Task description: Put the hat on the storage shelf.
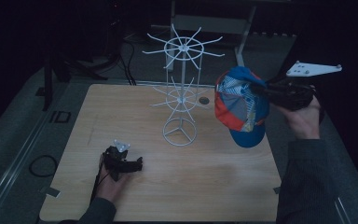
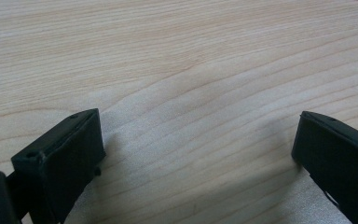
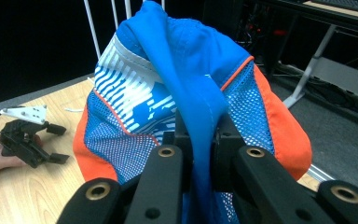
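Observation:
A blue, orange and white mesh cap [image 1: 240,105] hangs in the air over the table's right edge, brim down. My right gripper [image 1: 264,89] is shut on a fold of its blue fabric; in the right gripper view the cap [image 3: 168,93] fills the space above the pinching jaws of the right gripper [image 3: 200,135]. A white wire rack [image 1: 182,88] with two tiers of spokes stands at the table's middle back, just left of the cap. My left gripper [image 1: 139,163] rests low on the wooden table [image 1: 214,182] at the front left, and its jaws stand wide apart with nothing between them, as the left gripper [image 2: 196,144] shows over bare wood.
A small round hole [image 1: 203,100] sits in the tabletop behind the rack's base. Cables [image 1: 42,164] lie on the grey floor to the left, and a desk frame [image 1: 242,28] stands behind the table. The other hand's gripper [image 3: 30,135] lies on the table at the left of the right gripper view.

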Available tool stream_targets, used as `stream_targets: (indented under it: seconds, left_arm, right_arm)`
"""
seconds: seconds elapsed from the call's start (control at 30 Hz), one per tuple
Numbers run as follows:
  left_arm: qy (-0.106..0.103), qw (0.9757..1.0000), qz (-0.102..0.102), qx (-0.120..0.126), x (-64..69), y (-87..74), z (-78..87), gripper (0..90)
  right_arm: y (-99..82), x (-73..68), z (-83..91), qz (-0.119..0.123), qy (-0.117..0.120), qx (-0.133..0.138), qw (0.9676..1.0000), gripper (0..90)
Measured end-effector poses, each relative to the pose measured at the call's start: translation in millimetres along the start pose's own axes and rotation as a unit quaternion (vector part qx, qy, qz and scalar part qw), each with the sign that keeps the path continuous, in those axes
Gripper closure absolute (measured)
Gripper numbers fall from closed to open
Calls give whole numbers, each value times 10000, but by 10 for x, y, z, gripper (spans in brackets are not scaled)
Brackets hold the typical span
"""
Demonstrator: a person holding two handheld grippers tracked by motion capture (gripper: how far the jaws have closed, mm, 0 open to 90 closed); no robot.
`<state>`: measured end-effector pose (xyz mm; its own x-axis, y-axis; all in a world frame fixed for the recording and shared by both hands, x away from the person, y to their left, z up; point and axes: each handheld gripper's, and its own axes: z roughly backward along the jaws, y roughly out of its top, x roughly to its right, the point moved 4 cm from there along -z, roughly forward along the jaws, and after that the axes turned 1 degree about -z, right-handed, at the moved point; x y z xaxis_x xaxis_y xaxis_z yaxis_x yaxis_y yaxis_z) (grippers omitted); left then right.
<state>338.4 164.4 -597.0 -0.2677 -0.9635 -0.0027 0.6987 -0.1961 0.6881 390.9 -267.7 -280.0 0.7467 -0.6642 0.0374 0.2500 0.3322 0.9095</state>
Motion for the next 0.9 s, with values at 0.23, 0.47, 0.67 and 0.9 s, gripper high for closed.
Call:
stream_targets:
  seconds: [0.23,0.47,0.67,0.9]
  left_arm:
    - [0,10000,0,0,0,0,0,25]
    - [-1,10000,-1,1,0,0,0,25]
    - [-1,10000,-1,0,0,0,0,25]
    - [0,10000,3,7,3,2,-2,25]
  right_arm:
    - [23,-3,10,-16,30,62,10000,842]
    - [55,-7,59,-50,84,160,9998,842]
    - [70,-3,86,-43,94,201,9997,842]
    - [83,-7,100,-73,107,325,9994,842]
